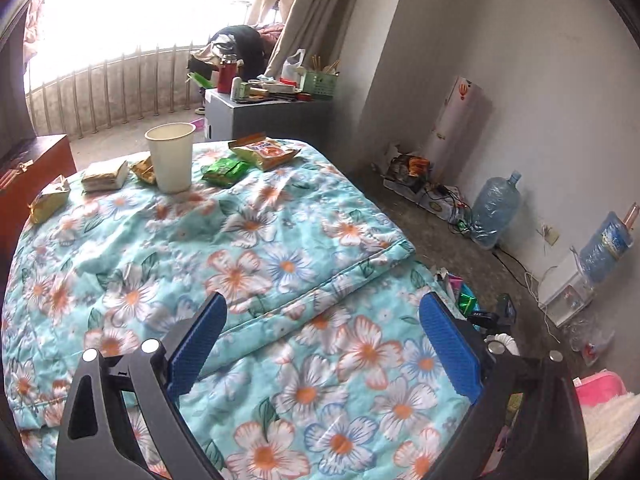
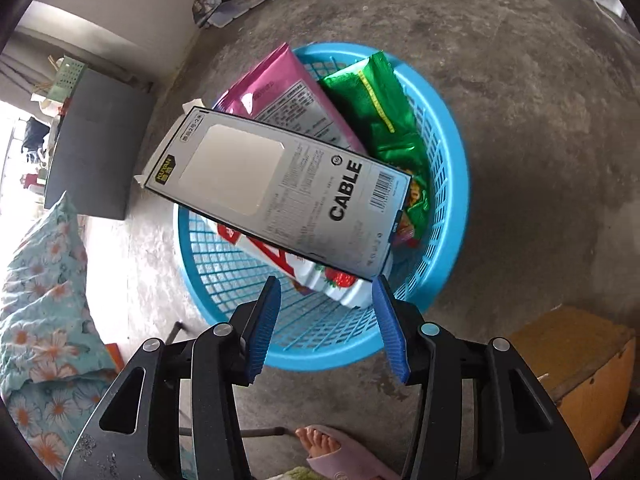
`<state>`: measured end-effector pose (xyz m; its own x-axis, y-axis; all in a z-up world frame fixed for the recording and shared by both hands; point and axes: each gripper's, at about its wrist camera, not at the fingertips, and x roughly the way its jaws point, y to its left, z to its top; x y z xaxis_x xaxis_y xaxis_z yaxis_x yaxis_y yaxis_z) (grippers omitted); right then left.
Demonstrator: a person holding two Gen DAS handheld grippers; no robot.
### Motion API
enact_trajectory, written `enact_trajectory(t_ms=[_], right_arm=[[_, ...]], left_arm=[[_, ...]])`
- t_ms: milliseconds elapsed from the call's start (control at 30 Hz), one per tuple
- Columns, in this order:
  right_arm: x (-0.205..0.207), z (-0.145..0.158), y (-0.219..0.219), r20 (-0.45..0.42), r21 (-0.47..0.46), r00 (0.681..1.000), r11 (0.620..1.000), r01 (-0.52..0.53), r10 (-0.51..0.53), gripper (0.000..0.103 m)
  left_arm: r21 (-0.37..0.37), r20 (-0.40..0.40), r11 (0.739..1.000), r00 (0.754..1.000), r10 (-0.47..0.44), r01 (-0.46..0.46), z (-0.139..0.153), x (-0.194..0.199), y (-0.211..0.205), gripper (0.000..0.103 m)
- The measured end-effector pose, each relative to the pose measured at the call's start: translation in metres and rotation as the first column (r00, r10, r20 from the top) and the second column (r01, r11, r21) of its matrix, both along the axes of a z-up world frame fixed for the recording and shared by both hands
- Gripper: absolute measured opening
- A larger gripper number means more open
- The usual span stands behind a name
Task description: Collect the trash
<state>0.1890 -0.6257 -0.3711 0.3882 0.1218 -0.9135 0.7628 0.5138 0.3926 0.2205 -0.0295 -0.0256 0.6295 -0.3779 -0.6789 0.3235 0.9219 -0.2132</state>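
Left wrist view: the left tongs (image 1: 320,340) hang released over a floral quilt (image 1: 248,248), blue pads spread wide with only fabric showing between them. At the quilt's far end stands a white paper cup (image 1: 171,156), upright. Around it lie pieces of trash: a green wrapper (image 1: 229,171) just right of the cup, an orange snack packet (image 1: 265,153) beyond that, a small golden wrapper (image 1: 144,169) touching the cup's left side, a pale packet (image 1: 105,176) further left, and a yellow packet (image 1: 49,199) near the quilt's left edge. Two blue water bottles (image 1: 496,212) sit on the floor by the wall.

Right wrist view: the right tongs (image 2: 326,308) point down over a blue plastic basket (image 2: 448,184) on the concrete floor, jaws parted and gripping nothing. A flat box printed "CABLE" (image 2: 280,188) lies tilted across the basket, its near corner just beside the right pad; whether they touch I cannot tell. Under it rest a pink packet (image 2: 276,84), a green foil bag (image 2: 376,108) and a strawberry-printed wrapper (image 2: 332,280). A foot in a pink slipper (image 2: 332,448) shows at the bottom.
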Motion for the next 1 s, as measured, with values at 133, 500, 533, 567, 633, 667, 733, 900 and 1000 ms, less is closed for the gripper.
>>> enact_trajectory(t_ms=[133,500,533,567,633,667,733,900,1000], right_arm=[[-0.005,0.011,0.009,-0.019,-0.045,1.0,0.999,0.005,-0.006,0.047],[-0.06,0.195,0.114,0.231,-0.324,0.948,0.936,-0.138,0.22,0.057],[-0.067,0.218,0.13,0.26,-0.366,0.93,0.918,-0.153,0.259,0.06],[-0.072,0.24,0.147,0.285,-0.404,0.911,0.899,-0.168,0.299,0.064],[-0.082,0.279,0.178,0.322,-0.482,0.864,0.853,-0.203,0.387,0.069],[-0.09,0.297,0.195,0.339,-0.517,0.836,0.828,-0.217,0.432,0.076],[-0.106,0.328,0.232,0.361,-0.591,0.781,0.773,-0.23,0.509,0.082],[-0.136,0.372,0.303,0.386,-0.694,0.678,0.681,-0.233,0.626,0.095],[-0.143,0.373,0.337,0.364,-0.715,0.654,0.649,-0.261,0.664,0.095]], left_arm=[[-0.067,-0.002,0.997,1.0,0.022,-0.023,0.002,-0.012,0.015,0.095],[-0.113,0.121,0.994,0.992,0.026,-0.012,0.022,-0.068,0.023,0.097],[-0.12,0.131,0.993,0.991,0.028,-0.012,0.024,-0.075,0.026,0.097],[-0.126,0.141,0.992,0.989,0.034,-0.016,0.026,-0.081,0.029,0.097],[-0.148,0.16,0.988,0.985,0.069,-0.045,0.031,-0.096,0.037,0.097],[-0.154,0.17,0.986,0.981,0.089,-0.063,0.033,-0.102,0.04,0.097],[-0.166,0.187,0.981,0.974,0.131,-0.1,0.038,-0.116,0.048,0.097],[-0.193,0.174,0.963,0.96,0.221,-0.187,0.041,-0.146,0.067,0.097],[-0.167,0.157,0.957,0.952,0.263,-0.237,0.038,-0.16,0.071,0.097]])
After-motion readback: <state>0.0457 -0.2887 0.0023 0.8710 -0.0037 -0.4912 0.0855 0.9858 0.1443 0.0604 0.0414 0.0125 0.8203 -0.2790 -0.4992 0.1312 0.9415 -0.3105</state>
